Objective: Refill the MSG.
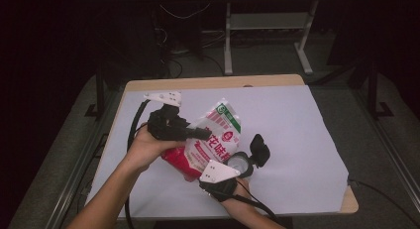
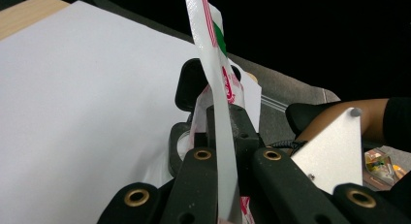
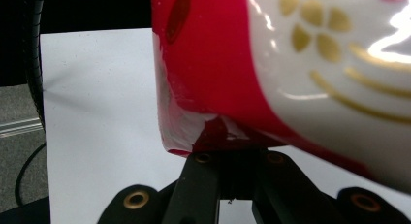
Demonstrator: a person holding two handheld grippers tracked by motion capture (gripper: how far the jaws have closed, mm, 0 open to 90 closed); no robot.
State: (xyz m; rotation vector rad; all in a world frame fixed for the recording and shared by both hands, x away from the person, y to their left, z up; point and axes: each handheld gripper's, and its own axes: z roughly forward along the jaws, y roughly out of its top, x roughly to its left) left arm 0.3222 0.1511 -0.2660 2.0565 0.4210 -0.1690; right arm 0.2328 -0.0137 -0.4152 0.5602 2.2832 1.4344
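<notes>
A red and white snack bag (image 1: 215, 135) with a green top strip is held off the table, tilted, between both grippers. My left gripper (image 1: 204, 135) reaches in from the left and is shut on the bag's side seam; in the left gripper view that thin seam (image 2: 220, 88) runs up between the closed jaws (image 2: 225, 120). My right gripper (image 1: 202, 177), under its grey three-cornered plate (image 1: 218, 171), is shut on the bag's red bottom corner (image 3: 213, 132), which sits between its jaws (image 3: 232, 153).
A small round black container (image 1: 241, 163) with its hinged lid (image 1: 260, 149) flipped open sits on the white sheet (image 1: 297, 140) just right of the bag. The wooden table edge (image 1: 213, 82) runs along the back, with table legs and cables on the floor beyond.
</notes>
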